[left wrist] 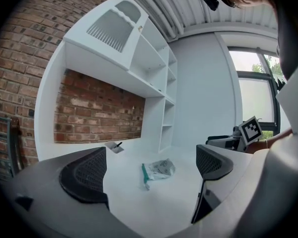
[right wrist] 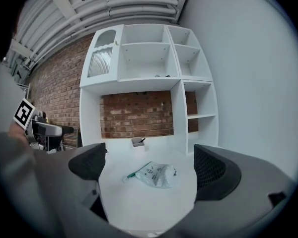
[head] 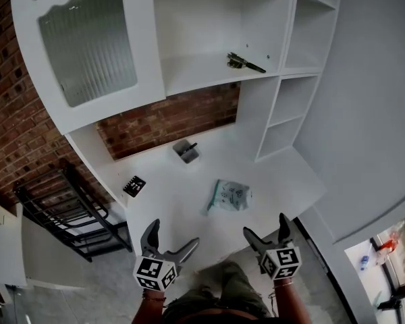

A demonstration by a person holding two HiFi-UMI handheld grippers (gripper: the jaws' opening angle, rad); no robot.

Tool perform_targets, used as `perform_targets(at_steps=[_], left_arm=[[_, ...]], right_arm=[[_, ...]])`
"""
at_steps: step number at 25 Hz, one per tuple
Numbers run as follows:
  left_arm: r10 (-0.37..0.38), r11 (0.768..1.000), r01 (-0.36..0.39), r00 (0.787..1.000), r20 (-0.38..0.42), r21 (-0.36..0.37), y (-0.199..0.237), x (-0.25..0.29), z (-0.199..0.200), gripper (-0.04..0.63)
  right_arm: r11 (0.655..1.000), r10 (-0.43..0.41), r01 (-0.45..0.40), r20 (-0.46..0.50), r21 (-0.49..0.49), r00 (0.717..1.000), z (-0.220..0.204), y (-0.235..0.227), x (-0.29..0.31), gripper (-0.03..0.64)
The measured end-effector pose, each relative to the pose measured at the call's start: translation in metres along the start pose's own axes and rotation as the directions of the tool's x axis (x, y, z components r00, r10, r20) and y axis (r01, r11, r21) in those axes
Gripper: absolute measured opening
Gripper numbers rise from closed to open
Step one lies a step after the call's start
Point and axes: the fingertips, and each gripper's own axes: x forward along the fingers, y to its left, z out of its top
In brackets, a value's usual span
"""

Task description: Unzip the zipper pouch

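Clear plastic pouch with a teal zipper edge lies flat mid-desk, untouched. Left gripper and right gripper are both spread wide and empty, hovering at the desk's near edge, well apart from the pouch. Risk: the pouch looks light and slick, so tugging the slider without pinning the other end would likely drag or bunch it. The small pull is easy to miss.
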Motion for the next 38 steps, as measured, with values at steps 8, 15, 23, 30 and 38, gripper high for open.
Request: perform_targets(at_steps=[8,15,23,30,38], left_arm=[[0.088,0.996,-0.088,0.996,0.007,-0.021,0.013,0.037,0.001,0.563],[0.142,0.988,-0.143,0.990,-0.010,-0.056,0.013,0.064,-0.009,0.563],[0.228,0.970,-0.229,0.973,-0.023,-0.079,0.011,0.077,-0.020,0.561],[0.306,0.947,-0.305,0.952,-0.012,-0.101,0.009,0.079,-0.019,0.561],[0.393,0.912,-0.392,0.919,-0.018,-0.121,0.009,0.071,-0.026,0.560]], right_arm=[[0.978,0.163,-0.175,-0.112,-0.110,0.980,-0.008,-0.026,0.071,0.552],[0.907,0.329,-0.365,-0.187,-0.211,0.926,-0.010,-0.036,0.136,0.552],[0.786,0.504,-0.582,-0.331,-0.207,0.798,-0.036,-0.033,0.210,0.551],[0.614,0.538,-0.728,-0.514,-0.304,0.668,-0.081,-0.021,0.260,0.548],[0.574,0.567,-0.791,-0.595,-0.210,0.569,-0.121,-0.002,0.291,0.526]])
